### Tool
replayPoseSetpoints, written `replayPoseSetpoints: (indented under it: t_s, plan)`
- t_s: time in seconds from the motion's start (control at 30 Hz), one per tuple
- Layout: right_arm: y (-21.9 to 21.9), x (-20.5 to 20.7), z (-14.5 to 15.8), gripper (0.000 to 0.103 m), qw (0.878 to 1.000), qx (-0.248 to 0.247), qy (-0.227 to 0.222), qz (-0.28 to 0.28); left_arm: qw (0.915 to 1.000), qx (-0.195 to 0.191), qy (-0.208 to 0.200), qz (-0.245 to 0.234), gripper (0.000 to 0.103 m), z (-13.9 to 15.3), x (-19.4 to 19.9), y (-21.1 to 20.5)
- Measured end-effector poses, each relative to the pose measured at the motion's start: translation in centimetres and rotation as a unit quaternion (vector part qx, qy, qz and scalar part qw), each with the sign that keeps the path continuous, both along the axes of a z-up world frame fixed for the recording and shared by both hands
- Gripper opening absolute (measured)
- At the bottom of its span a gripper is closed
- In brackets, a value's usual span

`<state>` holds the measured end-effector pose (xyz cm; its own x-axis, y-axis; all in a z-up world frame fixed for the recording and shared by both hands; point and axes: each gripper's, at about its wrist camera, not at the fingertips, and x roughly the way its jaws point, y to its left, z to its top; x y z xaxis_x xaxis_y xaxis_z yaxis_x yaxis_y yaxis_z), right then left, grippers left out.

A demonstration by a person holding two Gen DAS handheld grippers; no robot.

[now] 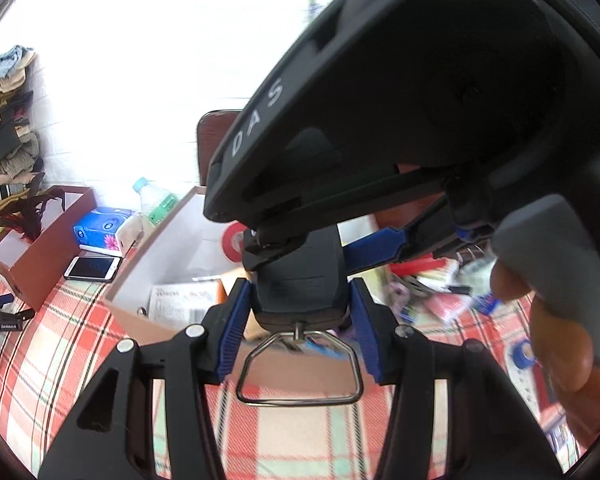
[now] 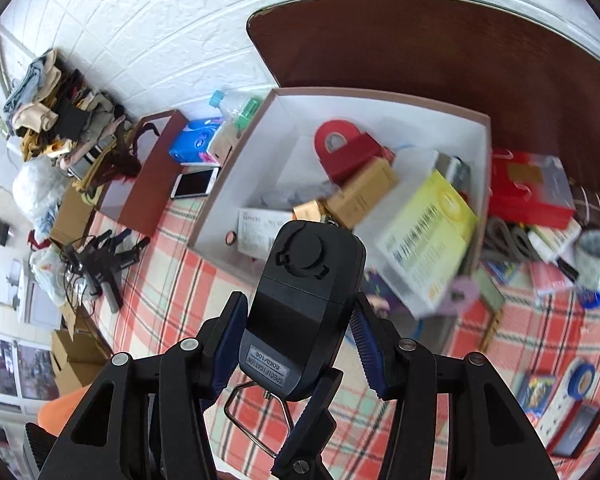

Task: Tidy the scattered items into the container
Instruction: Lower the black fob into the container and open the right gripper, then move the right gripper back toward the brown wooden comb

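both jaws grip black hanging scale (image 2: 304, 308); white box (image 2: 380, 98) holds red tape roll (image 2: 334, 140), yellow pkg (image 2: 432, 232), cartons.

The setting is a lived-in domestic room, most likely a bedroom. The working surface is covered with a red, white and green plaid cloth (image 2: 172, 280), soft enough to read as a bedspread. A dark wooden headboard (image 2: 440, 48) stands at 1 o'clock in the right wrist view, against a white brick-pattern wall (image 2: 140, 20). A heap of folded clothes (image 2: 60, 108) sits at 10 o'clock. Household odds lie about: a tissue pack (image 2: 192, 140), a plastic water bottle (image 2: 236, 106), a smartphone (image 2: 194, 183), and cardboard cartons (image 2: 76, 356) on the floor at 8 o'clock. An open white-lined box (image 2: 380, 104) holds mixed small packages.
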<state>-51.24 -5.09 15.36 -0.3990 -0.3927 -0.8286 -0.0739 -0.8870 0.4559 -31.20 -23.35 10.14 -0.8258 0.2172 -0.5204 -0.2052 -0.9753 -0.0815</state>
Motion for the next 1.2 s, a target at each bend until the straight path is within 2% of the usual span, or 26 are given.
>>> replayPoseSetpoints:
  t_s: [0.1, 0.13, 0.2, 0.23, 0.33, 0.43, 0.6, 0.73, 0.9, 1.03, 1.07, 1.1, 1.2]
  plan:
    - [-0.5, -2.0, -0.2, 0.053, 1.000, 0.008, 0.003, 0.005, 0.9999, 0.003, -0.006, 0.012, 0.050, -0.8, -2.6, -1.1]
    - [-0.8, -3.7, -0.6, 0.052, 1.000, 0.025, 0.008, 0.007, 0.9998, 0.001, -0.010, 0.017, 0.050, -1.3, -3.3, -1.3]
    - [-1.0, -4.3, -0.8, 0.049, 0.999, 0.035, 0.011, 0.008, 0.9995, -0.007, -0.015, 0.026, 0.049, -2.3, -4.6, -1.8]
    - [-1.1, -5.0, -1.3, 0.049, 0.999, 0.042, 0.013, 0.011, 0.9995, -0.004, -0.017, 0.027, 0.046, -2.8, -5.1, -1.9]
    - [-1.0, -6.6, -3.4, 0.049, 0.999, 0.028, -0.004, 0.014, 0.9991, 0.011, -0.028, 0.029, 0.046, -4.0, -6.3, -2.1]
    - [-0.3, -6.8, -4.8, 0.049, 1.000, 0.021, -0.003, 0.019, 0.9993, -0.013, -0.024, 0.023, 0.050, -4.9, -6.5, -1.3]
    - [1.1, -6.2, -4.5, 0.049, 1.000, 0.015, 0.014, 0.015, 0.9993, -0.016, -0.027, 0.019, 0.053, -5.5, -6.3, -0.8]
    - [3.2, -4.1, -3.3, 0.049, 0.999, 0.029, 0.025, 0.009, 0.9992, -0.038, -0.008, 0.012, 0.063, -4.7, -4.6, 0.4]
    - [5.0, -0.8, -2.3, 0.050, 0.999, 0.033, 0.031, 0.003, 0.9992, -0.037, 0.010, -0.002, 0.069, -3.6, -1.6, 1.4]
    - [6.9, 4.3, -1.5, 0.061, 0.996, 0.075, 0.053, 0.011, 0.9986, -0.038, 0.016, -0.032, 0.073, -3.6, 2.3, 3.7]
    - [7.4, 5.4, -1.5, 0.061, 0.995, 0.081, 0.055, 0.011, 0.9982, -0.040, 0.014, -0.041, 0.073, -3.9, 3.4, 4.6]
    - [8.7, 8.3, -1.8, 0.062, 0.994, 0.089, 0.055, 0.009, 0.9976, -0.044, 0.014, -0.051, 0.073, -4.1, 4.3, 5.5]
    - [10.2, 11.4, -2.5, 0.062, 0.994, 0.094, 0.051, 0.004, 0.9949, -0.057, 0.004, -0.083, 0.073, -5.5, 7.6, 8.8]
